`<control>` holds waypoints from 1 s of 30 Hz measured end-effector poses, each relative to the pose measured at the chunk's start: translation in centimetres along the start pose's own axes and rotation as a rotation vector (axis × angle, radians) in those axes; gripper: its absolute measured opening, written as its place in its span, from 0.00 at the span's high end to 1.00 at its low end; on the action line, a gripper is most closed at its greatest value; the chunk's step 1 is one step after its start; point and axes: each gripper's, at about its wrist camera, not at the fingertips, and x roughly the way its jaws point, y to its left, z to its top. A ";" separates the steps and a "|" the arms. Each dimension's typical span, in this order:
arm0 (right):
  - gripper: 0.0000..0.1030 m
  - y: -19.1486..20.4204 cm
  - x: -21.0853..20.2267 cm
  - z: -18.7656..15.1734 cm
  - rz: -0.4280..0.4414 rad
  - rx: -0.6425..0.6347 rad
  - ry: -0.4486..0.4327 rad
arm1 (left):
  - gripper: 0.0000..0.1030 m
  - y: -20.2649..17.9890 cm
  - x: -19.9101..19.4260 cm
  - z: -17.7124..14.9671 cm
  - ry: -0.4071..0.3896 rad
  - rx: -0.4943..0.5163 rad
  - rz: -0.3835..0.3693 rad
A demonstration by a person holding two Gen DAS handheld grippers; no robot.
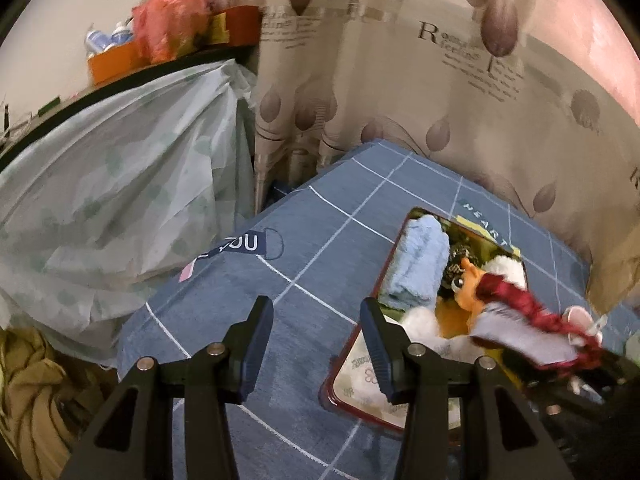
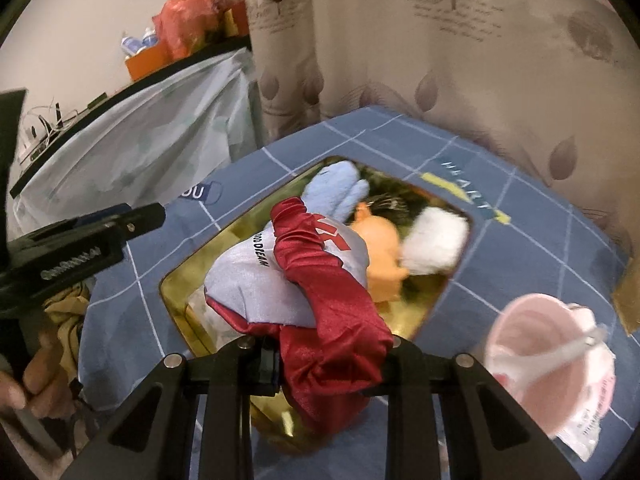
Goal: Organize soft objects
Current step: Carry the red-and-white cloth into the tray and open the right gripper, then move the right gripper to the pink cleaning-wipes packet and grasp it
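- Left wrist view: my left jaws (image 1: 316,344) stand wide apart with nothing between them, only the blue checked tabletop (image 1: 320,240) showing through the gap.
- The tray (image 1: 340,380), gold inside with a dark red rim, lies just right of those jaws. It holds a rolled light-blue towel (image 1: 416,264), an orange plush toy (image 1: 464,284) and something white and fluffy (image 1: 504,268).
- At the right edge the red-and-grey satin cloth (image 1: 520,320) comes in blurred above the tray.
- A pale plastic sheet (image 1: 120,192) drapes the furniture on the left; a patterned curtain (image 1: 400,80) hangs behind.

- Right wrist view: my right jaws (image 2: 320,364) are clamped tight on the satin cloth (image 2: 320,280), which bunches up over them and hides the pads.
- The cloth hangs over the near half of the tray (image 2: 176,276); towel (image 2: 340,188), toy (image 2: 380,256) and white plush (image 2: 436,240) fill the far half.
- My left gripper body and the hand (image 2: 40,380) holding it sit at the left edge, well clear of the tray.
- A pink tub (image 2: 532,348) stands on the tabletop just right of the tray.

- Judgement: the step is lowering the cloth into the free near corner. Get the trailing folds inside the rim before letting go, keep off the toy, and keep the left jaws out of the way.
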 end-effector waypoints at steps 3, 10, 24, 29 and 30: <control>0.78 0.4 1.6 0.7 0.007 -0.005 0.019 | 0.55 0.5 0.1 0.1 0.005 -0.028 -0.009; 0.75 2.0 7.2 3.1 0.014 -0.007 0.072 | 0.55 0.5 0.6 0.0 0.020 -0.023 -0.011; 0.27 2.7 4.6 2.7 0.016 -0.022 0.027 | 0.55 0.1 0.9 -0.2 0.027 -0.003 -0.008; 0.22 1.9 1.4 2.2 0.007 -0.008 -0.022 | 0.55 0.1 0.8 -0.2 0.027 0.003 -0.005; 0.21 1.7 0.9 2.0 0.004 -0.007 -0.026 | 0.55 0.0 0.9 -0.3 0.026 0.005 -0.006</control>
